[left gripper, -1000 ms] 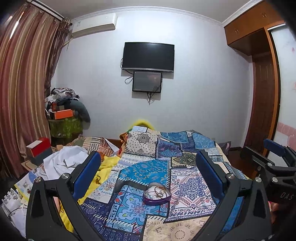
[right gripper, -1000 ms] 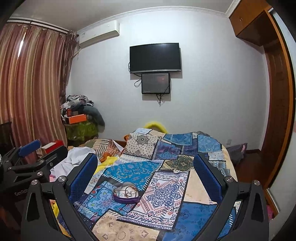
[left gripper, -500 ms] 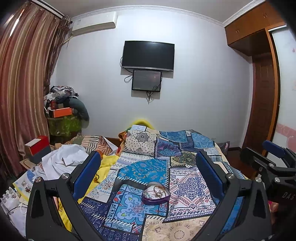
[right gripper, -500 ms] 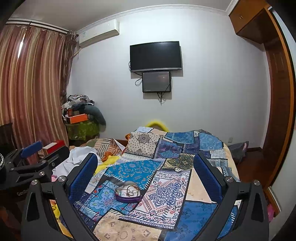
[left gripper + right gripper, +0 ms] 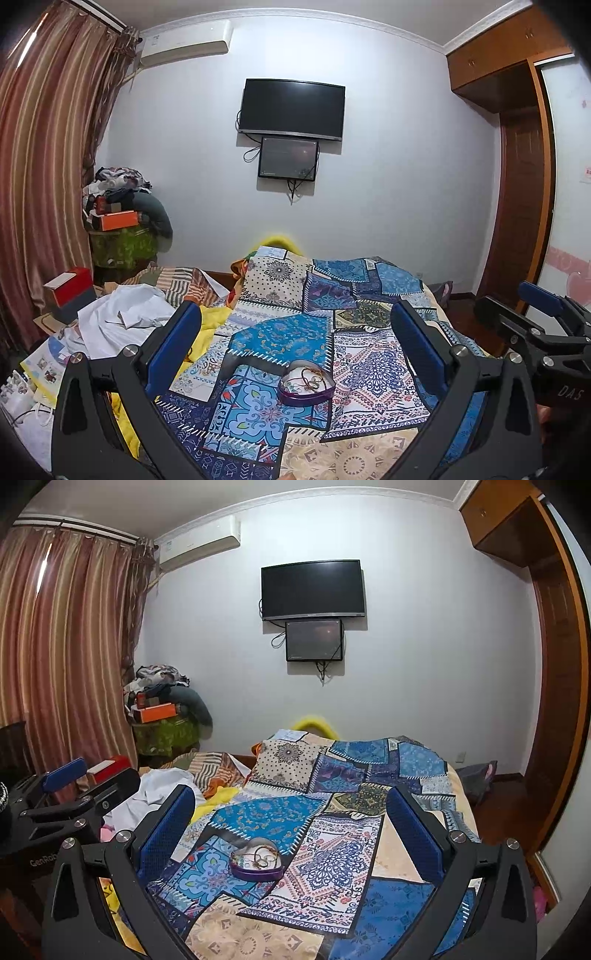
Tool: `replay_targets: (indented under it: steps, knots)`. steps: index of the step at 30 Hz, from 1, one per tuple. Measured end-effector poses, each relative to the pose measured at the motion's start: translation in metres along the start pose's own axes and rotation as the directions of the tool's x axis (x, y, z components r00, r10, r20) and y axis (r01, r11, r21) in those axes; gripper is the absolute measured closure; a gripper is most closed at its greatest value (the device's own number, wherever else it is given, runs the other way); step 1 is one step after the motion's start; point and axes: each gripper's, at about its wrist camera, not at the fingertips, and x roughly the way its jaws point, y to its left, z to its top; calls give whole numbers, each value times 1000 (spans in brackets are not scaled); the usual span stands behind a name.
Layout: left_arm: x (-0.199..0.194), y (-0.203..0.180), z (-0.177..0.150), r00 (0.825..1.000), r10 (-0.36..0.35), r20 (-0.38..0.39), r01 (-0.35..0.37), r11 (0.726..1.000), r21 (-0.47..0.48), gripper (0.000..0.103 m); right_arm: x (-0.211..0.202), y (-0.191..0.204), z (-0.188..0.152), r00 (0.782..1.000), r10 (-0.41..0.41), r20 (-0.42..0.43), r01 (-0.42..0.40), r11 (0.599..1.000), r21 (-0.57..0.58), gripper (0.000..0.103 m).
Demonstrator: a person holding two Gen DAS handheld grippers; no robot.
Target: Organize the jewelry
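A purple heart-shaped jewelry box [image 5: 306,384] lies open on the patchwork bedspread [image 5: 369,369], with several chains and rings inside. It also shows in the right wrist view [image 5: 256,860]. My left gripper [image 5: 295,339] is open and empty, held above and short of the box. My right gripper [image 5: 291,816] is open and empty, also held back from the box. Each gripper shows at the edge of the other's view: the right one [image 5: 543,332], the left one [image 5: 66,797].
White clothes [image 5: 118,317] and a yellow cloth [image 5: 214,317] lie on the bed's left side. A red box [image 5: 70,288] and a cluttered stand [image 5: 122,236] are at the left by the curtain [image 5: 44,166]. A television [image 5: 291,109] hangs on the far wall. A wooden door [image 5: 517,206] is at the right.
Both views have shifted slightly; the box sits a little lower and closer between the fingers. Both grippers stay open and nothing has been picked up.
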Motion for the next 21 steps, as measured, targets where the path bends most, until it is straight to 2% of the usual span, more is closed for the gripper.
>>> replay_targets:
  steps: [11, 21]
  knots:
    - [-1, 1, -1, 1000, -26, 4, 26, 1000, -4, 0, 2, 0, 0, 1000, 4, -2, -4, 1000, 1, 0]
    - [-1, 5, -1, 1000, -18, 5, 18, 1000, -9, 0, 5, 0, -1, 1000, 2, -12, -2, 1000, 0, 0]
